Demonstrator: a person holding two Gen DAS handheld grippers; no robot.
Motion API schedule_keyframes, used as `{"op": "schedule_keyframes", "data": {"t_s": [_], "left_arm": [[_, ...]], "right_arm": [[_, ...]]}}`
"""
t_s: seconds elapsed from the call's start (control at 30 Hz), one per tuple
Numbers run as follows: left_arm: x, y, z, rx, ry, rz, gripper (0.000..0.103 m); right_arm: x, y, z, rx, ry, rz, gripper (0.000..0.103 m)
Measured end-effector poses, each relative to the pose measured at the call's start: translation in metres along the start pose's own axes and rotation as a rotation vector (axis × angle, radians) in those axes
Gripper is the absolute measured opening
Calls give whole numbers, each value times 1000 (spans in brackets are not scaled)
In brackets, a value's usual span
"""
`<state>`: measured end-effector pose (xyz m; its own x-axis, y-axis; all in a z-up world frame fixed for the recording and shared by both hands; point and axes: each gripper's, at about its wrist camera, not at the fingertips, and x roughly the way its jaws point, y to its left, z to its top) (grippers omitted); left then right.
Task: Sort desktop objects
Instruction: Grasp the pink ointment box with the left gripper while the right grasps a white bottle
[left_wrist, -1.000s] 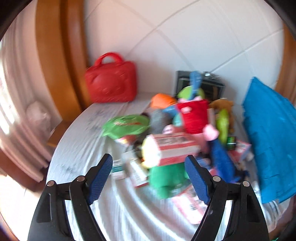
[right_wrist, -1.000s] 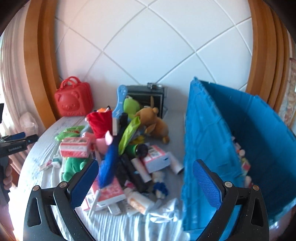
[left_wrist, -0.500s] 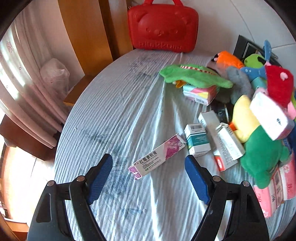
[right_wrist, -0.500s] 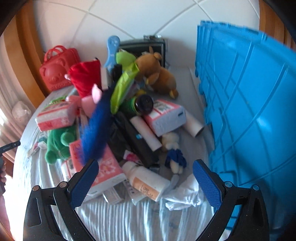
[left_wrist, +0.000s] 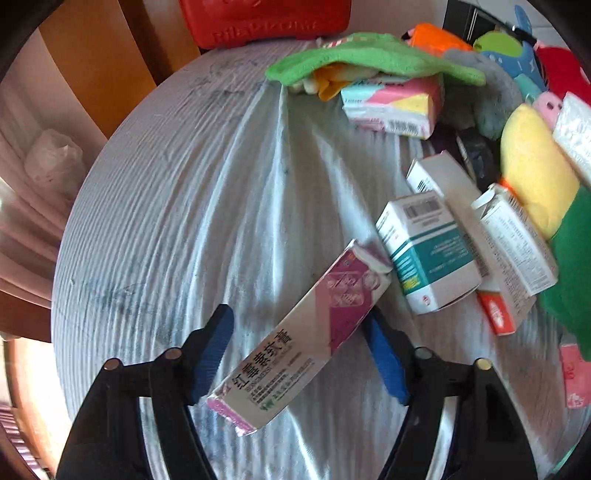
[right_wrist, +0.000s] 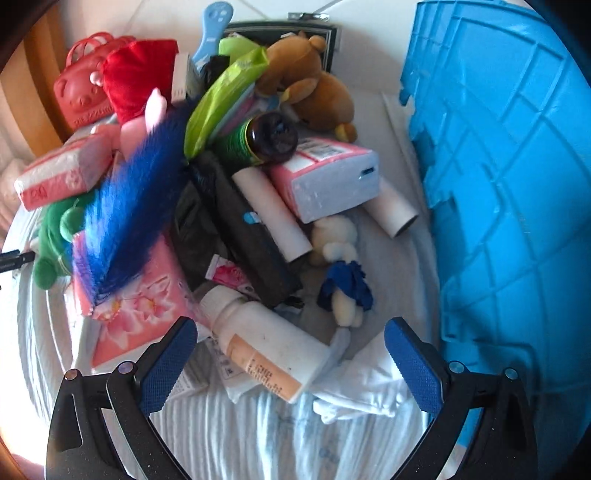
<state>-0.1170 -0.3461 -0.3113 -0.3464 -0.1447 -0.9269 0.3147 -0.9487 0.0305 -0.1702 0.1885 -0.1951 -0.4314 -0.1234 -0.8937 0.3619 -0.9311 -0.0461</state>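
Since the earlier pictures both grippers have dropped from looking across the heap at the wall to looking steeply down on the cloth-covered table (left_wrist: 207, 192); the left gripper (left_wrist: 301, 354) now straddles a long pink and white carton (left_wrist: 306, 332) that half a second ago lay well ahead of it; its jaws have just been closing, and the carton lies slantwise between them; the right pad sits against or just behind the carton's pink end, the left pad stands clear of it, so it is not yet pinched; just beside the carton's far end lies a teal and white box (left_wrist: 424, 247), with more white boxes (left_wrist: 513, 240) leaning on a yellow and green soft toy (left_wrist: 535, 184); farther back a green cloth (left_wrist: 369, 55) drapes over a pastel tissue pack (left_wrist: 395, 103), and a red case (left_wrist: 266, 18) stands at the table's far edge

The right gripper (right_wrist: 291, 365) is spread wide, holding nothing, and hangs over a white bottle (right_wrist: 269, 350) lying on its side at the near edge of the heap, which looks larger than before; behind it are a pink flowered pack (right_wrist: 136, 314), a blue feathery thing (right_wrist: 129, 206), a brown bear (right_wrist: 310, 85) and white tubes (right_wrist: 269, 210)

The blue crate (right_wrist: 517, 184) stands at the right of the heap; only its ribbed outer wall shows now, so its inside is hidden, where a second ago small items showed within
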Motion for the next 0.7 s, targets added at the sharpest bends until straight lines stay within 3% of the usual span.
{"op": "schedule_keyframes", "data": {"t_s": [0.1,0.13,0.2,0.3,0.4,0.5,0.57,0.7], "left_arm": [[-6,0,-5,-59,0,-29,36],[-8,-1,-8,-67,-3,-26,31],[-12,-5,-16,-87,-3,-13,30],[-19,-11,-31,-117,-1,-12,29],[-27,-17,-46,-135,1,1,28],[-36,-23,-61,-154,9,-11,28],[-41,-28,-70,-173,15,-10,28],[-50,-42,-84,-180,22,-26,28]], "right_arm": [[13,-2,0,-4,21,12,98],[15,-3,-1,-11,29,10,83],[23,-4,-3,-26,55,20,64],[27,-10,-5,-21,52,76,66],[32,-13,-8,-38,72,119,80],[38,-5,-19,-95,108,124,79],[38,1,-27,-134,117,89,72],[29,4,-37,-155,131,103,63]]}}
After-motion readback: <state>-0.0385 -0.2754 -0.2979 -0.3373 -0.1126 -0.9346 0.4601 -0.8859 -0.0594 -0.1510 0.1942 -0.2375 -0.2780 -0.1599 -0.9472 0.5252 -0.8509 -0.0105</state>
